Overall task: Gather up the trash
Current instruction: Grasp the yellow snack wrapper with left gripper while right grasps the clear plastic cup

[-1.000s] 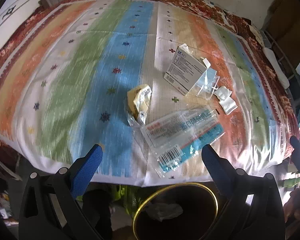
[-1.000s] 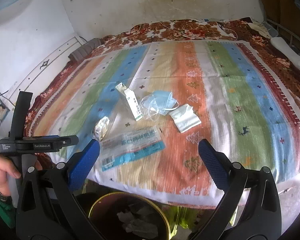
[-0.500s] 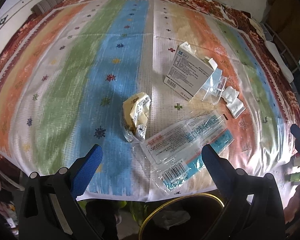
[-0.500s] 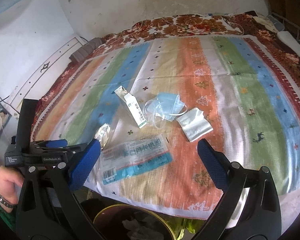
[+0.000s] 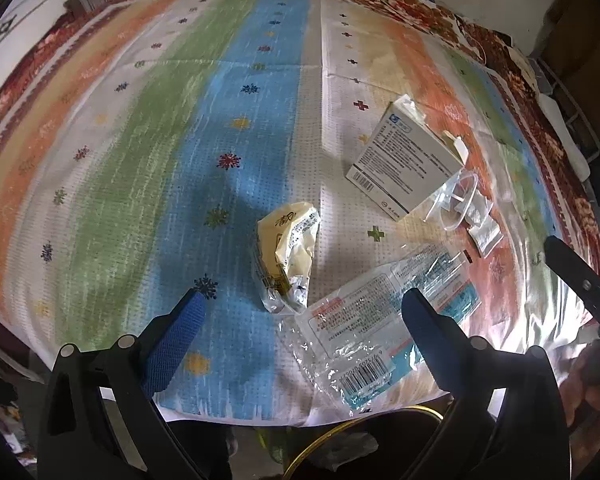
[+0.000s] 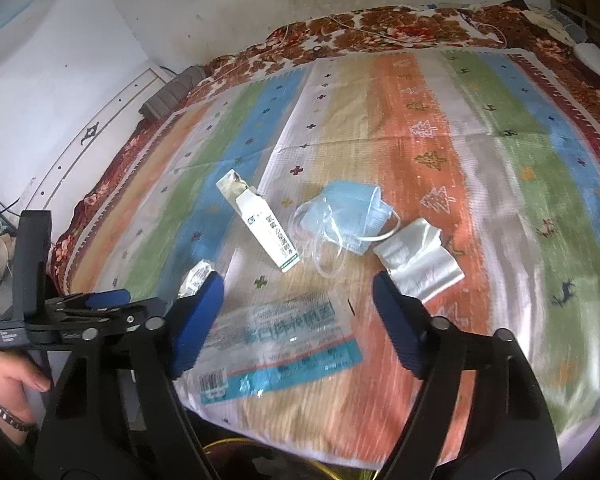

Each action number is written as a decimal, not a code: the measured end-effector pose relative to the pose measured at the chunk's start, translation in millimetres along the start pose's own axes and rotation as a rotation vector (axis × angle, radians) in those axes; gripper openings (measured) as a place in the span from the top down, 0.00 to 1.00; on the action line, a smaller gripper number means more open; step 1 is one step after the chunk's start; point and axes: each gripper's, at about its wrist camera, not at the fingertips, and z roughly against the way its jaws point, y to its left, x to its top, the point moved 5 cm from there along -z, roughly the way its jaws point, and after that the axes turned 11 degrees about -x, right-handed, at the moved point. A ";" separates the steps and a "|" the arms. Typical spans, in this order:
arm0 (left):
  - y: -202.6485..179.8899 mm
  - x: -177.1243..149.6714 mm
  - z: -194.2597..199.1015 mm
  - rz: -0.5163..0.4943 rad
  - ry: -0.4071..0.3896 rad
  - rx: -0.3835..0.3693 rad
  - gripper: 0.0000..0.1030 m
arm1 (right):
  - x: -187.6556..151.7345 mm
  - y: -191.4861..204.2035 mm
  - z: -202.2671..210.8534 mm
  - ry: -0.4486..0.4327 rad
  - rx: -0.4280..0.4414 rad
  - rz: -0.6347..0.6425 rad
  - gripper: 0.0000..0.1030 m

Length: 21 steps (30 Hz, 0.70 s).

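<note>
Trash lies on the striped bedcover (image 5: 112, 168). A crumpled yellow wrapper (image 5: 288, 248) sits just ahead of my left gripper (image 5: 305, 304), which is open and holds nothing. A clear plastic package (image 6: 284, 340) with blue print and a barcode lies near the bed's front edge. My right gripper (image 6: 298, 284) hovers over it, its jaws closing, and the pads touch nothing. Farther back lie a white carton (image 6: 268, 232), a blue face mask (image 6: 352, 212) and a silvery wrapper (image 6: 420, 256). The left wrist view also shows the package (image 5: 380, 320) and the carton (image 5: 408, 160).
A dark bin with a gold rim (image 5: 340, 432) stands on the floor below the bed's front edge, with crumpled paper inside. A hand (image 6: 8, 376) holds the left gripper's handle at the left. A white wall rises behind the bed, and clutter lines the right side.
Both grippers have moved forward and down toward the trash, so the bin has slid to the bottom edge of both views. The right jaws have narrowed.
</note>
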 end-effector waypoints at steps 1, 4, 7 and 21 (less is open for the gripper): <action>0.4 0.3 -1.2 0.005 0.004 -0.007 0.07 | 1.4 0.6 -4.1 0.003 0.004 0.003 0.36; 1.2 2.2 -4.9 0.006 0.009 -0.026 0.08 | 5.2 1.3 -16.9 0.016 0.015 0.013 0.40; 2.7 4.7 -7.8 0.003 0.010 -0.033 0.12 | 8.6 -0.2 -27.4 0.023 0.016 0.022 0.44; 21.1 11.5 -26.6 0.041 0.040 -0.028 0.43 | 17.6 8.4 -73.0 0.045 0.022 0.083 0.62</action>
